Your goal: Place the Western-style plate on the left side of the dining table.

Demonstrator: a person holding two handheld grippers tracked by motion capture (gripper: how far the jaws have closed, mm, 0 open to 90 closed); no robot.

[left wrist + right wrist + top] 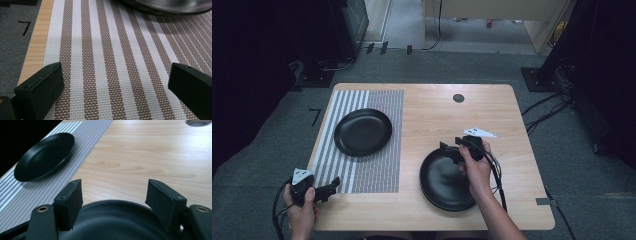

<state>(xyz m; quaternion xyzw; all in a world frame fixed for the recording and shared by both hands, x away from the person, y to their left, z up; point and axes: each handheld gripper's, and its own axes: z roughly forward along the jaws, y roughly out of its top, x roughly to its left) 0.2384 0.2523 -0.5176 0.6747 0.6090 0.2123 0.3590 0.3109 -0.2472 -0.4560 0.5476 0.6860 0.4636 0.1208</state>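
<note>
A black plate [363, 132] [45, 156] lies on a brown-and-white striped placemat [377, 170] [110, 50] on the left half of the wooden table [492, 115]. A second black plate [442, 182] [117, 220] rests on bare wood at the front right. My right gripper [447, 151] [113, 195] hovers over that plate's far rim, pointing left, jaws open with the rim below them and nothing pinched. At the table's front left corner my left gripper [332, 186] [115, 82] stands open just above the placemat, its jaws wide apart and empty. The first plate's edge [170, 6] is ahead of it.
A round cable hole [458, 98] [198, 122] sits near the table's far edge. Bare wood stretches between the two plates. Cables [547, 107] run over the grey carpet right of the table, and a black tape mark [315, 116] [24, 26] is on the floor at left.
</note>
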